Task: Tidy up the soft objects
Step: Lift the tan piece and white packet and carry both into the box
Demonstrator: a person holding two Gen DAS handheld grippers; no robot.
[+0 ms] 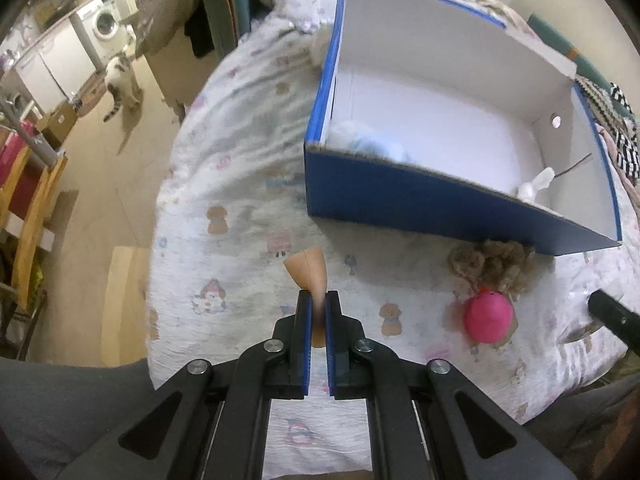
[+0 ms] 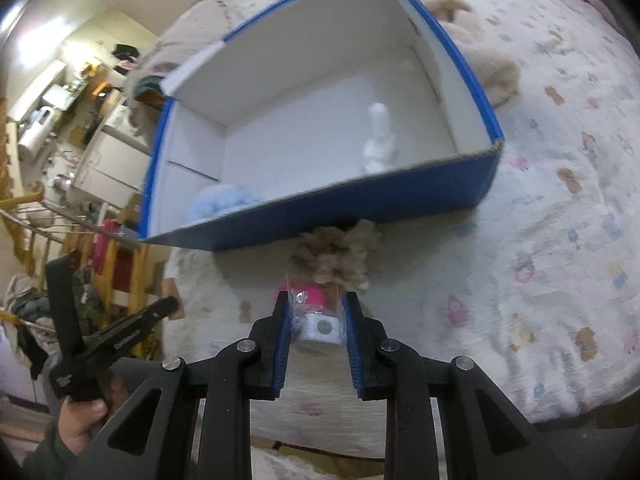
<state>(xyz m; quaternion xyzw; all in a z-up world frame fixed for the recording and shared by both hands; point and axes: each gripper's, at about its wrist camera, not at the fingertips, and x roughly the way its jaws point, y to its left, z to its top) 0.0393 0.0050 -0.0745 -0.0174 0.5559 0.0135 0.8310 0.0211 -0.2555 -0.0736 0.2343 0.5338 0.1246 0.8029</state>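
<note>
Two grippers loaded short of open blue cardboard box [image 2: 320,204]: left gripper [image 1: 319,304] clamped on tan soft piece [image 1: 307,268]; right gripper [image 2: 316,312] straddling pink plastic-wrapped toy [image 2: 314,304], grip unconfirmed, box straight ahead.

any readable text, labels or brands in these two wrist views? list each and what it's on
None can be read for certain.
White print on the left gripper's black handle, seen in the right wrist view: too blurred to read.
White tag with a round sticker on the pink toy's wrapper, between the right gripper fingers: no legible text.
Bedsheet prints are cartoon pictures, not words.
Blue box: no marking visible.
</note>
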